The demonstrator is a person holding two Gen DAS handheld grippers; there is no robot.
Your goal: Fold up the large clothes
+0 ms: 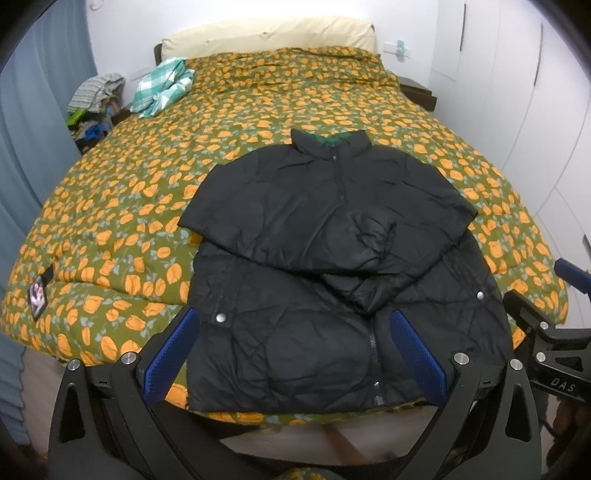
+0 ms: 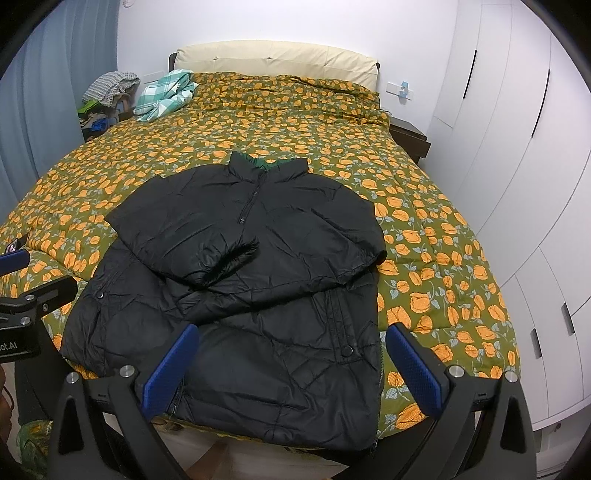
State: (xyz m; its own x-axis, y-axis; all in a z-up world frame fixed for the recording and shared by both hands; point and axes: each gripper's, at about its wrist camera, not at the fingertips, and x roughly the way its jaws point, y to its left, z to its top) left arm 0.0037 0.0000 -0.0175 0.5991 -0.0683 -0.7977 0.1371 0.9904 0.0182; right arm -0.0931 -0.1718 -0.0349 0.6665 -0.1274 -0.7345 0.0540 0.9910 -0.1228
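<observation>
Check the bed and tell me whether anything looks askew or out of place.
The black jacket lies neatly, both sleeves folded across its chest. The odd one out is the green checked cloth, crumpled in a heap near the pillow rather than folded. Both grippers hover open, holding nothing.

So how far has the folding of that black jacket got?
Partway, it seems. Done: the jacket lies flat on the bed, zipped, both sleeves folded across the chest. In hand: nothing; the left gripper and right gripper are both open, poised near the hem. Left: probably folding the hem up toward the collar, since the body is still full length.
</observation>
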